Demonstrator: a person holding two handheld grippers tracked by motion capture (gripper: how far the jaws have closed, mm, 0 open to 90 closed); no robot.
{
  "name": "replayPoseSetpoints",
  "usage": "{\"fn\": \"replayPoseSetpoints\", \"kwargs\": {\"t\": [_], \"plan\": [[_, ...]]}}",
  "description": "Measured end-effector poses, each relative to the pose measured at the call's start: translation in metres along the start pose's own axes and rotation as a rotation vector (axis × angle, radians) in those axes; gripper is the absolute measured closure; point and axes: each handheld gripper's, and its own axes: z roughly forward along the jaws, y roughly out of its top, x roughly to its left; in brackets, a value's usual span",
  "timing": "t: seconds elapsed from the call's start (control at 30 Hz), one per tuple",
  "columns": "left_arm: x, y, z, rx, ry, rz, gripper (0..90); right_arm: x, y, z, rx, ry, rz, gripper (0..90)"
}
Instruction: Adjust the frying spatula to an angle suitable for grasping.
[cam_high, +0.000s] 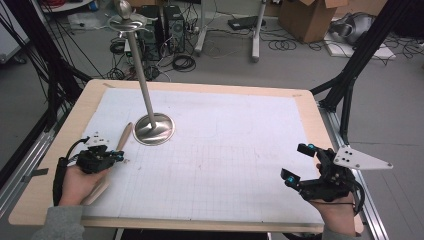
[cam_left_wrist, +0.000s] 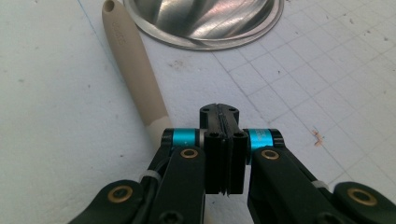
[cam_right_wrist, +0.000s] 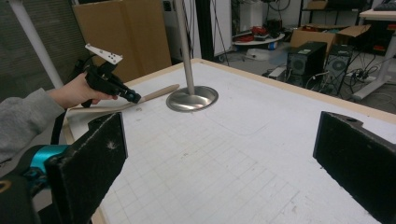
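From the high view we see the left gripper (cam_high: 119, 156) at the near left of the table (cam_high: 310, 107), its jaws pressed together just above a wooden spatula (cam_high: 125, 136). The spatula lies flat on the white gridded mat (cam_high: 230, 150), running from beneath the left hand (cam_high: 80, 182) away toward the round metal base of a stand (cam_high: 155, 129), with its far tip just beside that base. The right gripper (cam_high: 298, 162) hangs at the near right, well apart from the spatula, with its jaws spread wide and nothing between them.

In the left gripper view, we see the left gripper (cam_left_wrist: 223, 116) closed, pad against pad, gripping nothing. The spatula (cam_left_wrist: 133, 74) lies to the left of the closed tips and passes under the left finger; whether it touches that finger we cannot tell. The stand (cam_left_wrist: 205, 23) sits at the far end.

In the right gripper view, the right gripper (cam_right_wrist: 219, 140) stands wide over the bare mat (cam_right_wrist: 224, 149). Far off at the left, the left gripper (cam_right_wrist: 133, 98) points at the spatula (cam_right_wrist: 156, 93), which lies beside the stand (cam_right_wrist: 192, 99).
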Motion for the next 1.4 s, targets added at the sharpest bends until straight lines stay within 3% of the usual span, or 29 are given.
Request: {"fn": "replayPoseSetpoints", "kwargs": {"t": [0.2,0.7,0.83,1.4], "plan": [[0.003,-0.002,0.001,-0.003,0.014,-0.032,88.6,-0.001,-0.001,0.001,0.005,0.000,0.001,1.6],[0.003,-0.007,0.004,0.070,0.018,-0.036,88.6,0.000,-0.001,0.004,0.020,0.003,-0.003,1.6],[0.004,-0.009,0.002,0.068,0.006,-0.049,88.7,0.000,-0.001,0.004,0.020,0.003,-0.006,1.6],[0.003,-0.021,-0.013,0.092,-0.024,-0.038,89.2,0.000,-0.001,0.004,0.020,0.003,-0.004,1.6]]}}
